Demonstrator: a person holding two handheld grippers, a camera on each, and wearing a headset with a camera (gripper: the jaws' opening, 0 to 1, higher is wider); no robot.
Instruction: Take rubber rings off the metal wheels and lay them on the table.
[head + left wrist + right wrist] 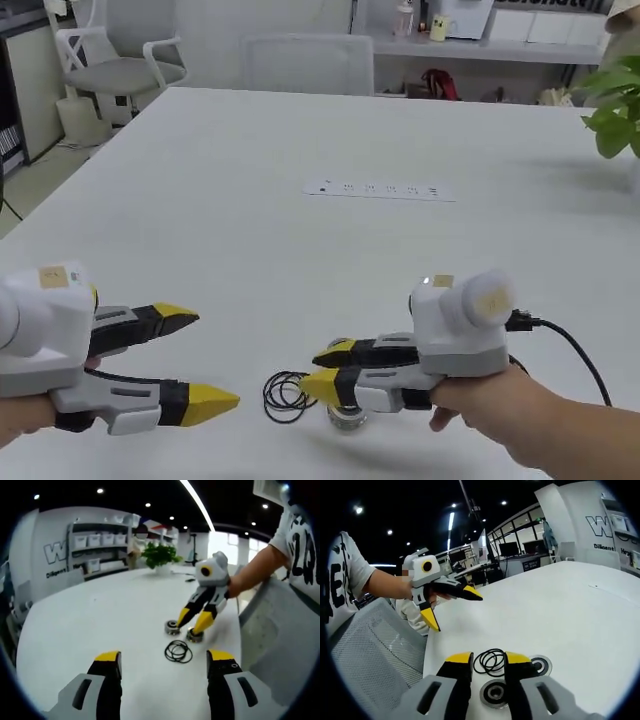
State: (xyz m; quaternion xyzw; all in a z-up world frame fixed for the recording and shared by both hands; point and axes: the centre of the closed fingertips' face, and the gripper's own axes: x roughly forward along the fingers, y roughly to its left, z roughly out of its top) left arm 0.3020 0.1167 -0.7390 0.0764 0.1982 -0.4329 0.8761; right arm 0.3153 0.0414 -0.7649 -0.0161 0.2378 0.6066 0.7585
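A small pile of thin black rubber rings [285,395] [178,651] [489,661] lies flat on the white table. Two metal wheels [172,626] [194,636] [495,693] [540,664] rest just beyond it; one wheel [347,418] peeks out under the right gripper. My right gripper [323,370] [488,658] [192,622] hovers over the wheels, its yellow tips a narrow gap apart with nothing between them, pointing at the rings. My left gripper [205,360] [164,656] [454,609] stands wide open and empty, left of the rings.
A flush power strip [378,190] sits mid-table. A potted plant [615,105] stands at the far right edge. Office chairs [125,60] and shelves stand behind the table. A cable [570,345] trails from the right gripper.
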